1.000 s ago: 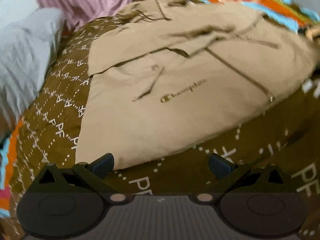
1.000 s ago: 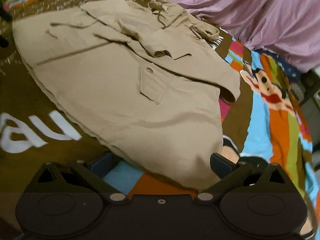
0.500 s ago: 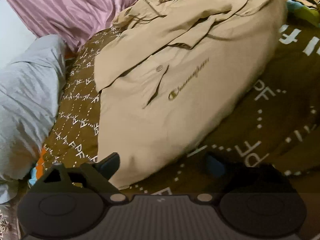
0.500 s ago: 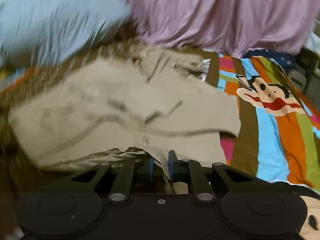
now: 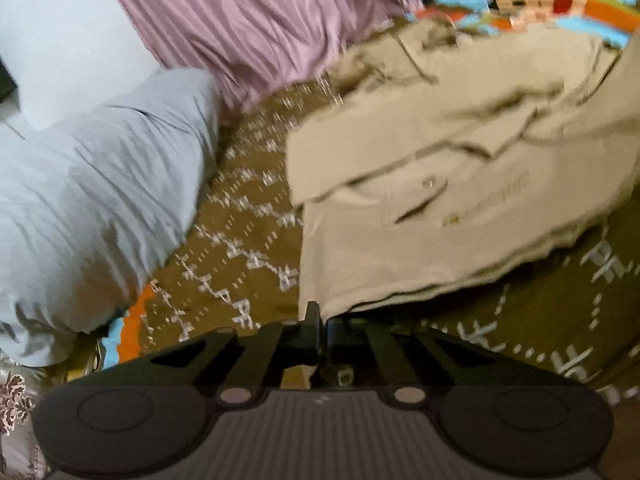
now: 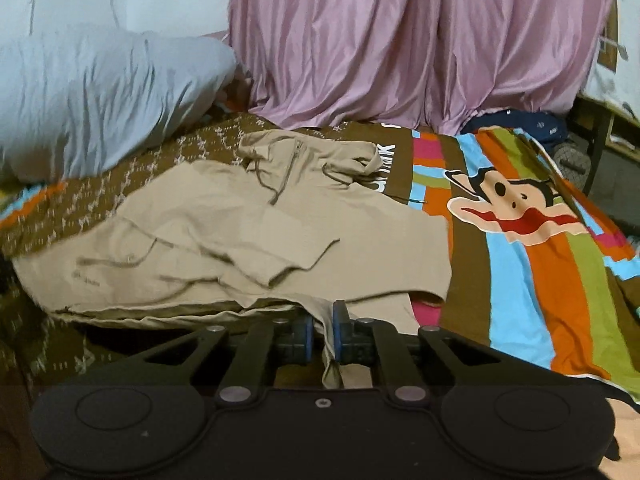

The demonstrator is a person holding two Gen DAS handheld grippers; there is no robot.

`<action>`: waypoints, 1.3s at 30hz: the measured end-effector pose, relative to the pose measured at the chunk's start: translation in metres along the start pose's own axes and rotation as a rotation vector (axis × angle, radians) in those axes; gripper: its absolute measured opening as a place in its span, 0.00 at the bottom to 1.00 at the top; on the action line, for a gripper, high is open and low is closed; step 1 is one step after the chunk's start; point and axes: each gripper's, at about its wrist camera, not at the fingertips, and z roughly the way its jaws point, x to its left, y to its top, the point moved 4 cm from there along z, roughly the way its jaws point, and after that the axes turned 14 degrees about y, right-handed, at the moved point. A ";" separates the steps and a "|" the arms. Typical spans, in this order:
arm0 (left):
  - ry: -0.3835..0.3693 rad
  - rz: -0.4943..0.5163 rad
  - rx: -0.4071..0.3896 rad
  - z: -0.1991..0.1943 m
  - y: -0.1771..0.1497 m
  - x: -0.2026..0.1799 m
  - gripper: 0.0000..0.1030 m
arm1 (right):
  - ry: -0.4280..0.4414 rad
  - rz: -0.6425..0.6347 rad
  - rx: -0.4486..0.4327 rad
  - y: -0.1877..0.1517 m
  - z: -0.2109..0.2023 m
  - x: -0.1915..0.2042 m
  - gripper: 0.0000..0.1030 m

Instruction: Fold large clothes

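A beige hooded sweatshirt (image 5: pixel 440 216) lies spread on the bed, sleeves folded across its front, hood at the far end (image 6: pixel 304 152). My left gripper (image 5: pixel 322 320) is shut on the near left corner of its bottom hem, which is raised off the bedspread. In the right wrist view the sweatshirt (image 6: pixel 240 232) fills the middle. My right gripper (image 6: pixel 322 328) has its jaws closing, the blue pads pressing a pinch of the hem's near right part. The hem hangs lifted between the two grippers.
The bedspread is brown with white lettering (image 5: pixel 240 240) and has a bright striped cartoon part (image 6: pixel 540 280) on the right. A grey pillow (image 6: pixel 92 100) lies at the far left. A pink curtain (image 6: pixel 400 40) hangs behind the bed. Dark clutter sits at the far right.
Both grippers went from wide open to closed on the sweatshirt's bottom hem. Both have risen and tipped upward, lifting the hem off the bedspread.
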 end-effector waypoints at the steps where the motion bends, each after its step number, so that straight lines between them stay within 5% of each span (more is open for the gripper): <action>1: -0.002 -0.020 -0.018 -0.009 0.004 0.005 0.01 | -0.004 -0.010 -0.006 -0.004 -0.003 0.004 0.06; 12: -0.059 -0.040 -0.166 -0.142 0.010 0.052 0.01 | -0.068 -0.100 -0.159 -0.001 -0.120 0.022 0.03; 17: -0.188 0.026 -0.116 -0.179 -0.021 0.039 0.02 | -0.059 -0.089 -0.093 -0.031 -0.174 0.035 0.03; 22: -0.342 -0.028 0.020 -0.163 -0.046 0.021 0.06 | -0.004 -0.021 0.055 -0.084 -0.173 0.044 0.05; 25: -0.378 -0.117 0.061 -0.157 -0.050 0.032 0.21 | 0.008 -0.001 0.128 -0.105 -0.163 0.049 0.12; 27: -0.389 -0.170 0.089 -0.150 -0.053 0.046 0.62 | 0.013 0.040 0.133 -0.109 -0.165 0.046 0.21; 33: -0.322 -0.206 0.112 -0.149 -0.064 0.084 0.74 | 0.035 0.061 0.138 -0.096 -0.191 0.024 0.56; 39: -0.218 -0.241 0.098 -0.137 -0.051 0.110 0.82 | -0.096 0.000 0.147 -0.081 -0.211 -0.001 0.61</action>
